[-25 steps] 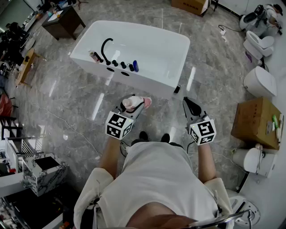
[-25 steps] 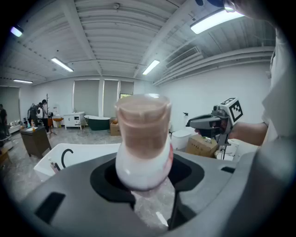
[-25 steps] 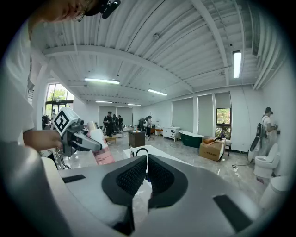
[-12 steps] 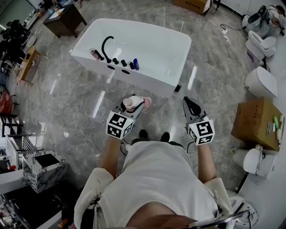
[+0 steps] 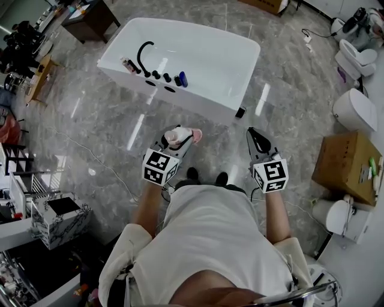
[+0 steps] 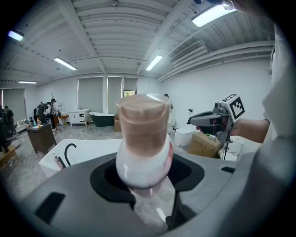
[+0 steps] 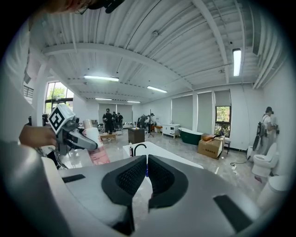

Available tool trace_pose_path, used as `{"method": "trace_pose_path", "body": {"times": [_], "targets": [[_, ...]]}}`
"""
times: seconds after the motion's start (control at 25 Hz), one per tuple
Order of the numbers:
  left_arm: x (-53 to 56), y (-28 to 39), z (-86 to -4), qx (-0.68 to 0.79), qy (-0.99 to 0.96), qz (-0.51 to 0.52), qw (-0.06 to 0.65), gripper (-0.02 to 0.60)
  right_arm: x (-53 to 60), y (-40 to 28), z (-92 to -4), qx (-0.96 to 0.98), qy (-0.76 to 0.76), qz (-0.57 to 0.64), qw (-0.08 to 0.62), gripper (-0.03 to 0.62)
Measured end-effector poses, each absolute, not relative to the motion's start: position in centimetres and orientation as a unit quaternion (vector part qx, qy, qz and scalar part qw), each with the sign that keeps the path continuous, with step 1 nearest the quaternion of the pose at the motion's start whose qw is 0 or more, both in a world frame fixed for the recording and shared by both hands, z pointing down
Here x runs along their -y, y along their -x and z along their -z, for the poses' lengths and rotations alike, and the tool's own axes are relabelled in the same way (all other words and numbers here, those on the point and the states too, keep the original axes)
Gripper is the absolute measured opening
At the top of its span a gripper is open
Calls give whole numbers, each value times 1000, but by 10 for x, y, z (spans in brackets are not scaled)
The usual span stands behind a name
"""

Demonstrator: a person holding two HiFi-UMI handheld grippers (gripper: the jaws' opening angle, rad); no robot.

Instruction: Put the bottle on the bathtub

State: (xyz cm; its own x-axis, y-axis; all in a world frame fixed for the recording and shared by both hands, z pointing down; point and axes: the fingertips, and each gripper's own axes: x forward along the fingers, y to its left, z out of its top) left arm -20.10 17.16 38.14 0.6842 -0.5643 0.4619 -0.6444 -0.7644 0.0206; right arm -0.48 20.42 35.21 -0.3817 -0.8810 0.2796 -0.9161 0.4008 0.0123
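A white bottle [image 5: 178, 137] with pink print and a pale cap is clamped in my left gripper [image 5: 180, 140], held out over the floor short of the white bathtub [image 5: 201, 110]. In the left gripper view the bottle [image 6: 143, 139] fills the middle between the jaws, with the bathtub [image 6: 90, 147] behind it. My right gripper [image 5: 257, 139] is level with the left one, shut, with nothing in it. In the right gripper view its pads [image 7: 134, 176] meet, and the bathtub [image 7: 164, 156] lies ahead.
A black faucet [image 5: 143, 57], dark knobs and small bottles [image 5: 127, 65] line the tub's near-left rim. A small black object [image 5: 240, 112] lies on the floor by the tub. Cardboard box [image 5: 345, 165] and toilets [image 5: 354, 111] stand at the right, a dark table [image 5: 90, 18] far left.
The bathtub sits slightly higher in the head view than a second ago. Both grippers have eased a little forward and down together. The hold on the bottle is unchanged.
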Motion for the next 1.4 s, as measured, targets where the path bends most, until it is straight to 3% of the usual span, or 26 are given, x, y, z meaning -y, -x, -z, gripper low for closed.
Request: {"method": "trace_pose_path", "body": {"times": [1.4], "targets": [[-186,151,-403,380,-890,-219,127,224,-205,-59,-387,852,-502,-88,121,35]]}}
